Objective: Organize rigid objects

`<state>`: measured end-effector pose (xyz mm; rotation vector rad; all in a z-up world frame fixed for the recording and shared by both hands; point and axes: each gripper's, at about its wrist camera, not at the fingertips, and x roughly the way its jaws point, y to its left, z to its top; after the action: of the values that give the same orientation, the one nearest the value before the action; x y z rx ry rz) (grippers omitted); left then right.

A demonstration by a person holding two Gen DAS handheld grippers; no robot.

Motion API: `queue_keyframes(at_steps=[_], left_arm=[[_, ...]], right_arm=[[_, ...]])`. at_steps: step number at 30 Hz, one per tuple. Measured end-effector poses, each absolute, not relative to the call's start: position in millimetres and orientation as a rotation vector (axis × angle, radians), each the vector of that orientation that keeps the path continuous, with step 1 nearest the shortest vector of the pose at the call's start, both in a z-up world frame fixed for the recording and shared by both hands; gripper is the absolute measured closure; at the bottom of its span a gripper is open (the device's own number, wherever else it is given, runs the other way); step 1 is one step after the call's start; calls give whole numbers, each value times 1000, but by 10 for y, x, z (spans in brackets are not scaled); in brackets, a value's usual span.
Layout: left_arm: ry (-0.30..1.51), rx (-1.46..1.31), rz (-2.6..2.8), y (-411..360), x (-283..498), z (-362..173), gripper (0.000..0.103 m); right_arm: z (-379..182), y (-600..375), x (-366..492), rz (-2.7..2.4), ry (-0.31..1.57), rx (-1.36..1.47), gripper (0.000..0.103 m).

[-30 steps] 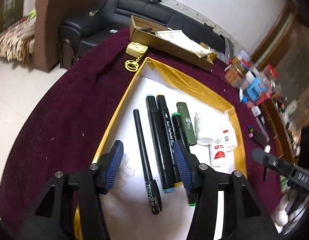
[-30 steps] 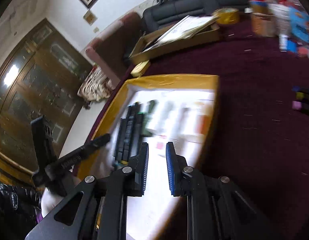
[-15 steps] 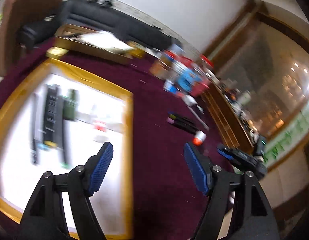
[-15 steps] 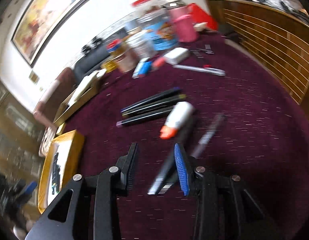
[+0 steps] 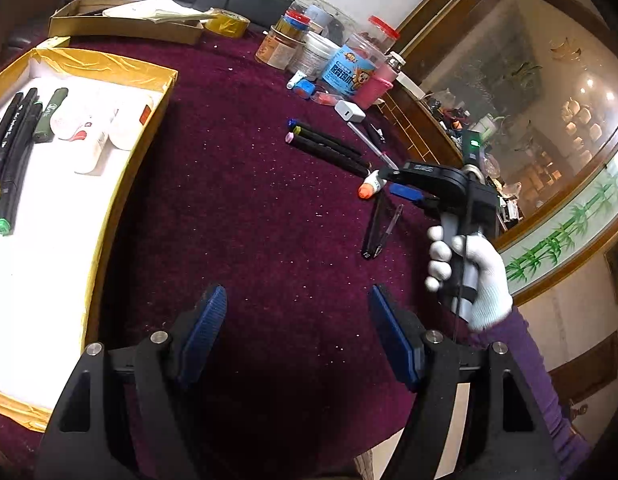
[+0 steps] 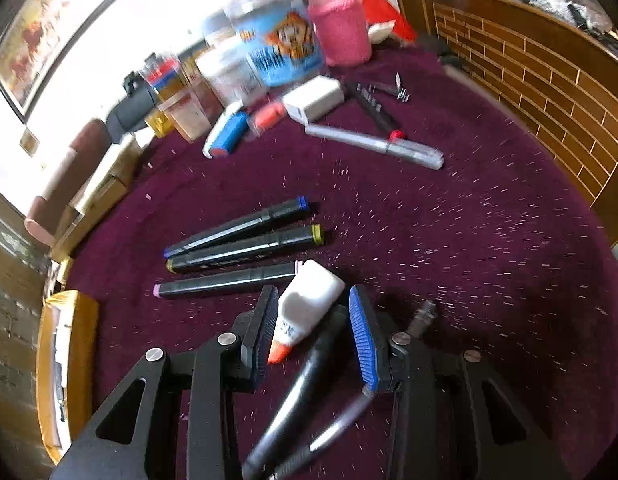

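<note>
- The worktop (image 5: 249, 216) is covered in deep maroon pile cloth flecked with pale lint; every place below is given from it.
- At its left edge sits a shallow tray (image 5: 121, 184) with gold foil walls and a smooth white floor, holding black markers and white tubes side by side.
- The left gripper (image 5: 297, 328) hangs over bare cloth near the worktop's front, its ribbed blue pads (image 5: 205, 322) wide apart with nothing between them.
- The right gripper (image 6: 313, 328) is narrowly parted around a small white glue bottle (image 6: 309, 300) with an orange conical tip, lying toward the worktop's right side; whether the pads touch it cannot be told.
- Three black barrel-shaped markers (image 6: 237, 248) lie just beyond the bottle.
- A white knit glove (image 5: 477, 272) covers the hand on the right gripper's handle.
</note>
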<state>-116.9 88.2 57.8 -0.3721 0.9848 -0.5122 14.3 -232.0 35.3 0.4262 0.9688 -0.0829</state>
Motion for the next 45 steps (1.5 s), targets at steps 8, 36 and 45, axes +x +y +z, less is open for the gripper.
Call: queue_keyframes(at_steps=[8,36,45], left_arm=[[1002,-398,-484,969,-1151,449,30],[1053,-123,-468,153,-483,155,51],[1015,-84,-453,212,-621,171,73]], right_arm=[[317,-1839,34,66,1044,375,81],[429,-2525,-1001,137,888,617,71],[356,-2167,-696,140,947,501,71]])
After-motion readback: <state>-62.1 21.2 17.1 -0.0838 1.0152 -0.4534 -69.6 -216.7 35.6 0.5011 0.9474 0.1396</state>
